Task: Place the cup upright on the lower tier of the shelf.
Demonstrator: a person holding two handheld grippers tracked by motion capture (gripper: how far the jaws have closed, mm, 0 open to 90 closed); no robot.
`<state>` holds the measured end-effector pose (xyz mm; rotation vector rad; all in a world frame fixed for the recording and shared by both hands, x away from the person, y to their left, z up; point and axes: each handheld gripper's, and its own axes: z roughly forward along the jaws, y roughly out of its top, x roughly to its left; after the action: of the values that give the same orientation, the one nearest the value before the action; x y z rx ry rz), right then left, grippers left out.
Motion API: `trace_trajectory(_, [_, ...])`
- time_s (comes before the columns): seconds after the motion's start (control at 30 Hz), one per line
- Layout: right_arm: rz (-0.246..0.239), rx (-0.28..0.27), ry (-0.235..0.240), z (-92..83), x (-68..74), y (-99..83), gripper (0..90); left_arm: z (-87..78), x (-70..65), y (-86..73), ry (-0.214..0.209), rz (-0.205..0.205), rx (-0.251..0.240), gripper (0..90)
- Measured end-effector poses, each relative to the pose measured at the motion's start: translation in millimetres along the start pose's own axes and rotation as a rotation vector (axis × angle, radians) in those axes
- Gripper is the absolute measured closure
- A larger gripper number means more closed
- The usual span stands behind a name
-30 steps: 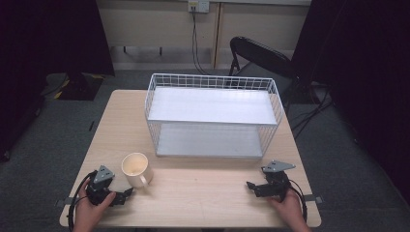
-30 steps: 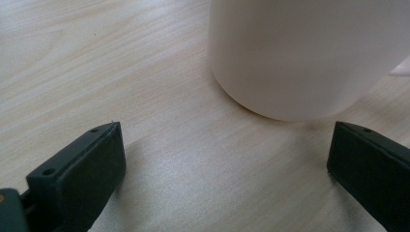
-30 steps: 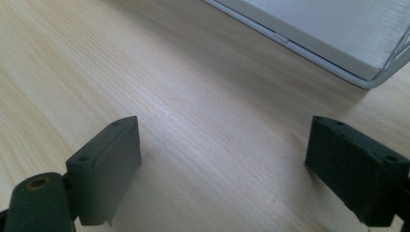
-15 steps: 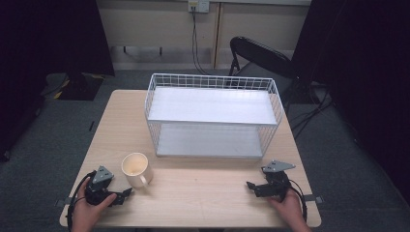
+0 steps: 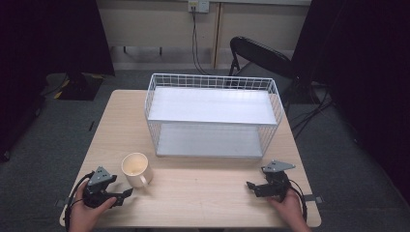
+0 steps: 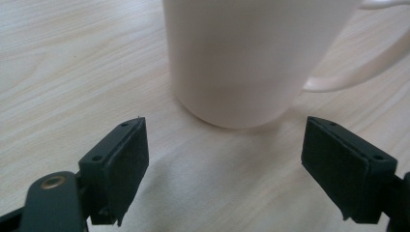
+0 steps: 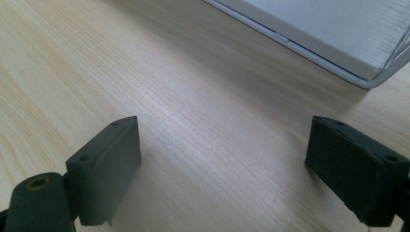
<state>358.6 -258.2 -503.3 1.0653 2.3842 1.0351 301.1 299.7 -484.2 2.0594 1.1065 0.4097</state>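
Cream mug (image 6: 241, 58) stands just ahead of my left gripper (image 6: 227, 169); its jaws, just narrowing, remain apart. Right gripper (image 7: 222, 169) jaws apart over table (image 7: 193, 121).

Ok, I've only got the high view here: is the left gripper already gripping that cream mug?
Observer: No. In the left gripper view, the left gripper has just been closing slightly, with only table between its pads. The mug stands just ahead, untouched.
Operator: Where's the handle from there?
Observer: The handle sticks out to the right in that view.
Operator: And the right gripper?
Observer: The right gripper is open over bare wood, with a corner of the wire rack ahead.
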Motion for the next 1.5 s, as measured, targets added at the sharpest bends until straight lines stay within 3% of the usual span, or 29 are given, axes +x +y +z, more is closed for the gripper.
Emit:
trace_trajectory(0.4, [-0.001, 0.000, 0.000, 0.0, -0.1, 0.0, 11.8, -11.5, -8.3, 2.9, -0.038, -0.007, -0.049, 18.7])
trace_trajectory(0.97, [0.000, 0.001, -0.001, 0.0, 0.0, 0.0, 11.8, -17.9, -22.1, 1.9, -0.085, 0.008, -0.056, 20.1])
trace_trajectory(1.5, [-0.001, 0.000, 0.000, 0.0, -0.1, 0.1, 11.8, -14.1, -35.5, 5.2, -0.133, 0.027, -0.050, 20.1])
